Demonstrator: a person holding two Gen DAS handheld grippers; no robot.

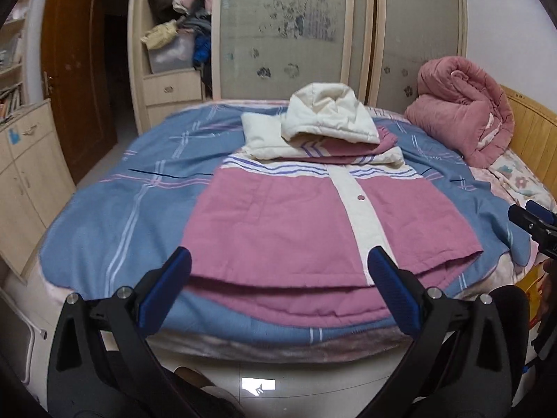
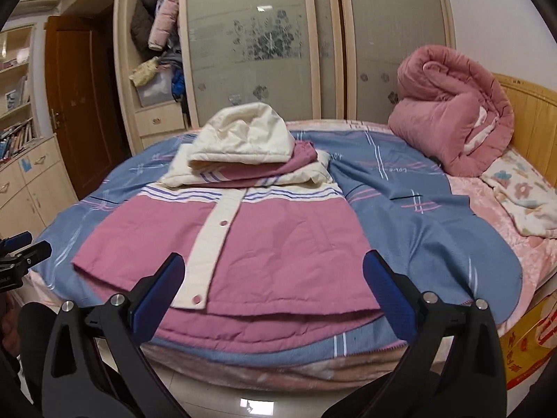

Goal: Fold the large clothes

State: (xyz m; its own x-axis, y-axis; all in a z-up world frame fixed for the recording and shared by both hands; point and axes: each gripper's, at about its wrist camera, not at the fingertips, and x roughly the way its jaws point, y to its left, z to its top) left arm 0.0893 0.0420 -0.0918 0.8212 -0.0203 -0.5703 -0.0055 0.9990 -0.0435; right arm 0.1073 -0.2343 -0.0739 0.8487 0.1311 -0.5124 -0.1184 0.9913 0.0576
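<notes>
A pink and cream hooded jacket [image 1: 278, 223] [image 2: 264, 244] lies flat on the bed, front up, with a cream snap placket down its middle. Both sleeves are folded across the chest and the cream hood [image 1: 330, 118] [image 2: 243, 139] rests on top. My left gripper [image 1: 280, 264] hangs open just off the hem at the bed's near edge, nothing between its blue pads. My right gripper [image 2: 273, 271] is open too, above the hem, and holds nothing. Each gripper shows at the edge of the other's view: the right gripper [image 1: 532, 226], the left gripper [image 2: 21, 250].
A blue plaid sheet [image 1: 104, 223] [image 2: 417, 230] covers the bed. A rolled pink quilt [image 1: 463, 111] [image 2: 452, 111] sits at the far right by the wooden headboard [image 2: 529, 118]. A wardrobe [image 1: 285, 28], cabinet [image 1: 28, 174] and door [image 1: 76, 69] stand behind. Tiled floor [image 1: 257, 386] lies below.
</notes>
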